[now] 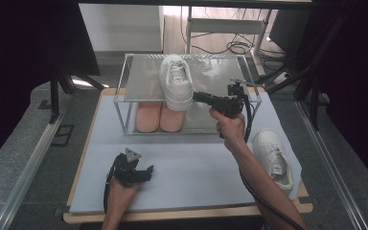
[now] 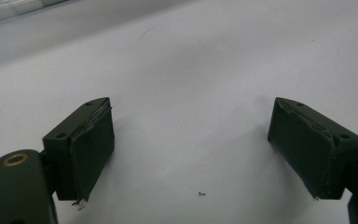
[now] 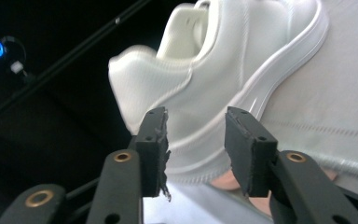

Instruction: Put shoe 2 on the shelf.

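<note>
Right gripper first: its fingers sit partly apart, with a gap between them and nothing clamped. Through that gap you see the side of the white sneaker's sole at the heel end, just past the tips, so they're lined up on it without touching. From the high view, that gripper reaches in from the right toward the sneaker, which sits on the top shelf of a clear two-level rack, heel end poking over the front edge. Under it on the lower level is a pair of pinkish shoes, side by side.

Left gripper: fingers spread wide, nothing between them, just bare white surface below. In the high view it rests low near the front edge, well away from the rack.

A second white sneaker lies on the surface to the right, near the person's right forearm.
</note>
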The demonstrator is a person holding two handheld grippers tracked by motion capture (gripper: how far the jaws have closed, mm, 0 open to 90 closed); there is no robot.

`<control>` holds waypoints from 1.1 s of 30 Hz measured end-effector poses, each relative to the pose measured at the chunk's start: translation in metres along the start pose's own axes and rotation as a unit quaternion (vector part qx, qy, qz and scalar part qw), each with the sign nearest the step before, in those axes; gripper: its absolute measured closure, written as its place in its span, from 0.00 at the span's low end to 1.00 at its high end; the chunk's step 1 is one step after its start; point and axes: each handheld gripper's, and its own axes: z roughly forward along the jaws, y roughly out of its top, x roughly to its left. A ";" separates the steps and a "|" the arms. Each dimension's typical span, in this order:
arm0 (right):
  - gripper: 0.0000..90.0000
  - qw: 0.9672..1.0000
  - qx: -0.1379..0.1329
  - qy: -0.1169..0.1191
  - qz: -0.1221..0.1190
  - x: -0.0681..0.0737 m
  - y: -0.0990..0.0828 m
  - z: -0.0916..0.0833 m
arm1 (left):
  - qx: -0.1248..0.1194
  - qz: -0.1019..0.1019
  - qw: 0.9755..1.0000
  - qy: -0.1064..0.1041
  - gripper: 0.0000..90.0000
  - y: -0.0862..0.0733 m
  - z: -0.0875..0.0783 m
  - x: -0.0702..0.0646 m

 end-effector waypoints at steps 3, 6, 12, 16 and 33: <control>0.80 1.000 0.010 0.000 -0.019 0.003 -0.009 0.001 | 0.000 0.000 1.000 0.000 0.17 0.000 0.000 0.000; 0.92 0.999 0.018 0.002 -0.030 0.004 -0.018 0.000 | 0.000 0.000 1.000 0.000 0.17 0.000 0.000 0.000; 1.00 0.999 0.034 0.019 -0.025 0.002 -0.024 0.006 | 0.000 0.000 1.000 0.000 0.17 0.000 0.000 0.000; 1.00 0.998 0.043 0.009 -0.044 0.008 -0.026 0.012 | 0.000 0.000 1.000 0.000 0.17 0.000 0.000 0.000; 1.00 0.997 0.051 0.009 -0.062 0.019 -0.024 0.045 | 0.000 0.000 1.000 0.000 0.17 0.000 0.000 0.000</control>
